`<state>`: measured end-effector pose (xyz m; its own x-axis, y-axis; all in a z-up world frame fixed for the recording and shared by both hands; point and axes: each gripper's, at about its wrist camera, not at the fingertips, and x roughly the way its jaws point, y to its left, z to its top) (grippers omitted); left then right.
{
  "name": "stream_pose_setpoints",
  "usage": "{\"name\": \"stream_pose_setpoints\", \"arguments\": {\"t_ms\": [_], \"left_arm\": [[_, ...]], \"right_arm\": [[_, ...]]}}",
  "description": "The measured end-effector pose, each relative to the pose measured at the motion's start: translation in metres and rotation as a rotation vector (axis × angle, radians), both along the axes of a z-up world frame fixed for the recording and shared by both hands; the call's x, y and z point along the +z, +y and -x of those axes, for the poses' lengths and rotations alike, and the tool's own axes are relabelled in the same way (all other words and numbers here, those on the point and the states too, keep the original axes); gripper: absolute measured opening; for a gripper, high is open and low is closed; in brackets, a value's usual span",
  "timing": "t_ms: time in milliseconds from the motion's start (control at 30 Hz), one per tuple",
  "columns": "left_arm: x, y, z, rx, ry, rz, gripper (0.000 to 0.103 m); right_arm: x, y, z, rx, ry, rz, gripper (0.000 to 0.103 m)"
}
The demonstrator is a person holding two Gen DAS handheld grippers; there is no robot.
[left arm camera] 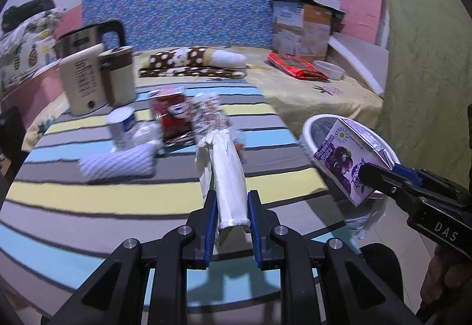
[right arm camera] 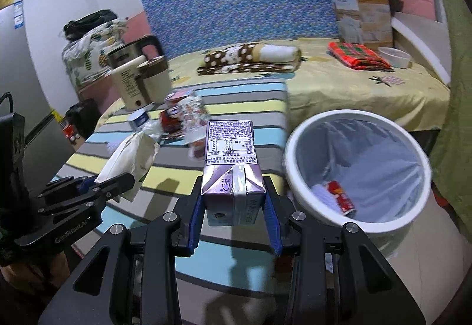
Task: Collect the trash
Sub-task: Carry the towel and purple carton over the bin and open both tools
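A bed with a pale yellow sheet (right arm camera: 354, 95) fills the back of the room, and a striped cloth of grey, yellow and light blue bands (right arm camera: 236, 106) covers the surface in front of it. Beside that striped surface, on the floor, stands one round white waste bin lined with a clear bag (right arm camera: 298, 154); inside it lie a red can (right arm camera: 342, 195) and something pale and crumpled next to it. One cream-coloured electric appliance with a brown band (left arm camera: 91, 80) stands at the far left of the striped cloth. Loose trash remains in the middle of the cloth: one red carton (left arm camera: 169, 115), one white can with a blue label (left arm camera: 122, 127), a crumpled patterned wrapper (left arm camera: 209, 115) and one white ribbed packet (left arm camera: 118, 165). The right gripper (right arm camera: 234, 207) is clenched on a purple drink carton with printed white panels (right arm camera: 230, 154), held above the cloth just beside the bin. The left gripper (left arm camera: 231, 207) is squeezed tight on a flattened white paper carton (left arm camera: 228, 171), held over the striped cloth.
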<state>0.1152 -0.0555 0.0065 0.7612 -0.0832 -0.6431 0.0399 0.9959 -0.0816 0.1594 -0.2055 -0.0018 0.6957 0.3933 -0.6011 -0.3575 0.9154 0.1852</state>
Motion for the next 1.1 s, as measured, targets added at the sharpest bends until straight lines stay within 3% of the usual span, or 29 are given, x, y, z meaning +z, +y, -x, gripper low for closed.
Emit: {"name": "stream_pose_setpoints", "arguments": {"t_ms": [600, 1100], "left_arm": [[0.01, -0.086, -0.048, -0.195, -0.024, -0.014, 0.02], [-0.001, -0.128, -0.091, -0.328, 0.013, 0.064, 0.02]], "right_arm": [[-0.004, -0.063, -0.013, -0.183, 0.004, 0.001, 0.039], [-0.016, -0.096, -0.031, -0.296, 0.058, 0.038, 0.039]]}}
